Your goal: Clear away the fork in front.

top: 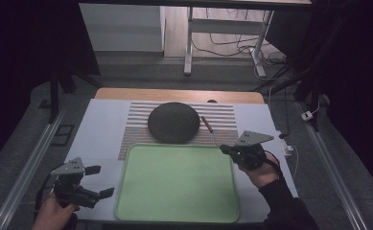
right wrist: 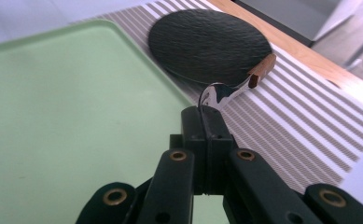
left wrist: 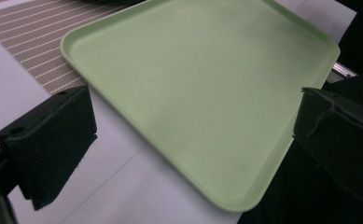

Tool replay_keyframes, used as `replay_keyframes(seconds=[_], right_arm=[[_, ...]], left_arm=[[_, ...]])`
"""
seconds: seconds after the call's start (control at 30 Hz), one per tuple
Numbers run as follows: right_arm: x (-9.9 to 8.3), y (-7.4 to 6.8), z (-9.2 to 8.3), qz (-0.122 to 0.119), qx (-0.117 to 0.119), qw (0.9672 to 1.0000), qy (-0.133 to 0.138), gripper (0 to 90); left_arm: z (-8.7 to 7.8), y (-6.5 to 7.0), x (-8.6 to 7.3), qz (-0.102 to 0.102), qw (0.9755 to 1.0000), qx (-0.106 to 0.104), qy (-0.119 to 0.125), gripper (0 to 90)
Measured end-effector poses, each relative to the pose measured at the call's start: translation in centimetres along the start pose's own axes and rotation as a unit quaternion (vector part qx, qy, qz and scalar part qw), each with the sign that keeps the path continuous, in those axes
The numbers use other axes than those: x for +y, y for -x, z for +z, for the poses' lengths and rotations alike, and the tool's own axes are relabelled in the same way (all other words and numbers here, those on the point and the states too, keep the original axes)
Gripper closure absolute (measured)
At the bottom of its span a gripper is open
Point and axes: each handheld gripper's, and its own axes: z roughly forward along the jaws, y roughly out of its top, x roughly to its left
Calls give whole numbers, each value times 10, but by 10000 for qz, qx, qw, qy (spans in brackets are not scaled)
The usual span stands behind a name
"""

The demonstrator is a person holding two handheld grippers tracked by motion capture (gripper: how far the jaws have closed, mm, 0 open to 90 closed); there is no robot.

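While the left gripper [top: 99,181] is hovering at the lower left with its jaws apart and nothing between them, the right gripper [top: 224,149] at centre right is clamping a spoon [right wrist: 237,85] by its bowl, wooden handle pointing toward the dark round plate [top: 173,122] above the green tray [top: 177,182].

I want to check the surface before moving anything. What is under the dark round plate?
The dark round plate lies on a striped mat, whose stripes show around it. The mat under the plate is covered, so anything between them cannot be seen.
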Motion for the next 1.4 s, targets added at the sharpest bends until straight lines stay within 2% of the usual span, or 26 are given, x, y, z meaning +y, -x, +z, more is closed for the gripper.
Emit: replay_keyframes(seconds=[0.03,0.07,0.2,0.23,0.33,0.4,0.5,0.53,0.67,0.7,0.77,0.83,0.87,0.9,0.93,1.07,1.1,1.17,1.3,1.4], right_arm=[[-1,-3,-2,29,118,9999,61,900],[-1,-3,-2,29,118,9999,61,900],[-1,-10,-4,50,399,9991,158,900],[-2,-14,-5,27,537,9984,199,900],[-2,-19,-6,-6,671,9975,207,900],[-2,-25,-7,-22,879,9958,268,900],[-2,-29,-8,-48,1010,9945,270,900],[-4,-33,-8,-48,1171,9927,291,900],[-4,-38,-9,-35,1353,9903,317,900],[-5,-42,-9,-4,1503,9880,364,900],[-5,-44,-10,-10,1560,9871,368,900],[-4,-50,-10,-54,1729,9841,393,900],[-4,-50,-10,-54,1729,9841,393,900],[-3,-53,-9,-78,1860,9817,414,900],[-3,-53,-9,-78,1860,9817,414,900],[-1,-60,-6,-106,2171,9750,458,900],[0,-65,-3,-150,2314,9717,441,900],[1,-68,-1,-192,2363,9706,409,900],[3,-76,4,-314,2610,9641,375,900],[6,-80,5,-370,2758,9596,411,900]], left_arm=[[2,-1,1,22,10000,-40,0,0],[4,-1,2,36,10000,-73,-7,0],[11,-2,7,140,9998,-146,-35,0],[13,-2,9,171,9997,-161,-47,0],[21,-1,15,256,9994,-197,-113,0],[26,-1,19,319,9990,-241,-183,0],[34,0,25,360,9986,-299,-249,0],[36,0,27,412,9983,-303,-269,0],[43,0,35,460,9978,-392,-284,0],[45,0,38,490,9976,-387,-288,0],[48,0,42,577,9971,-368,-332,0],[52,0,46,629,9967,-366,-351,0],[53,0,48,642,9966,-387,-355,0],[55,0,50,667,9963,-408,-360,0],[56,0,51,695,9961,-410,-369,0],[60,0,55,792,9949,-508,-359,0],[61,0,55,853,9942,-535,-369,0],[64,0,57,973,9928,-558,-410,0],[74,3,61,1190,9893,-653,-532,0],[82,6,65,1407,9854,-721,-635,0]])
